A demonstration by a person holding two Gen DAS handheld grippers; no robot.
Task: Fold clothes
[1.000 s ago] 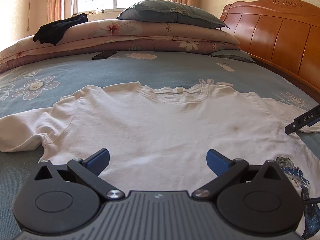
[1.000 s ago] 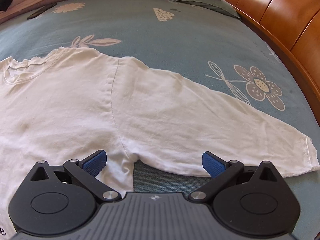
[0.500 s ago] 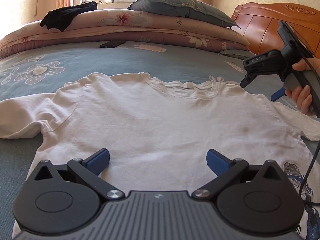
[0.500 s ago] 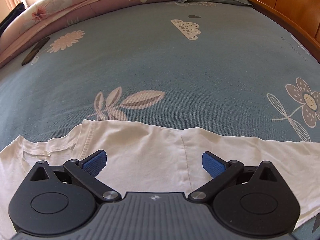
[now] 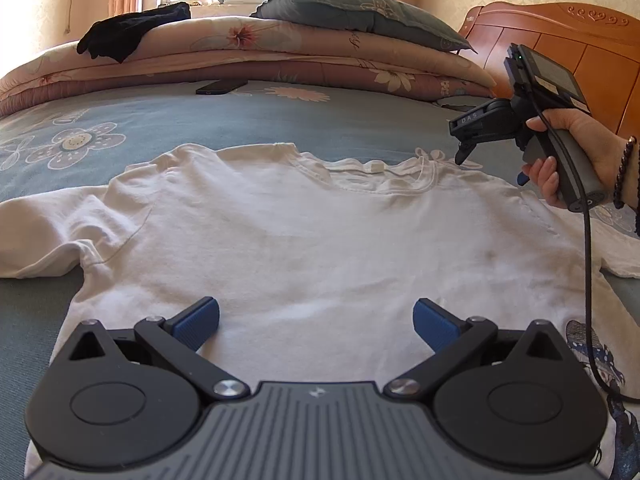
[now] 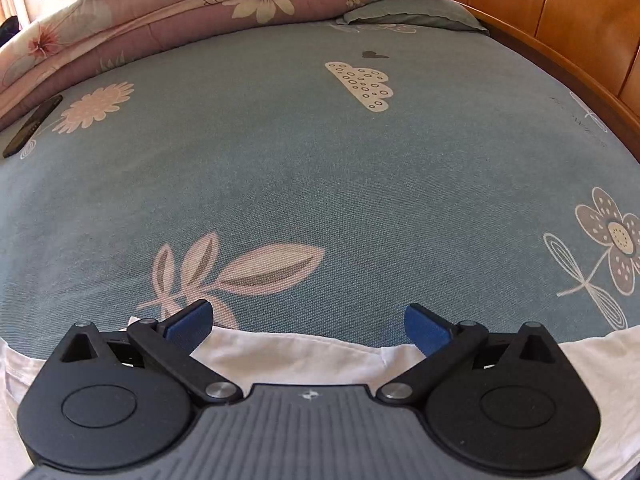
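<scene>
- Two grippers over one white T-shirt [image 5: 312,240], spread flat on the bed [image 5: 248,120].
- Left gripper [image 5: 316,320]: fingers released, above the shirt's near middle.
- Right gripper [image 6: 308,322]: fingers released, at the right shoulder edge.
- Soft, light, floppy cloth; pinch shoulder or hem.

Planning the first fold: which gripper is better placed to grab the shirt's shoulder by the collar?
Right. The right gripper hovers open at the shirt's collar edge, with that edge between its fingers; the left gripper sits over the lower body.
</scene>
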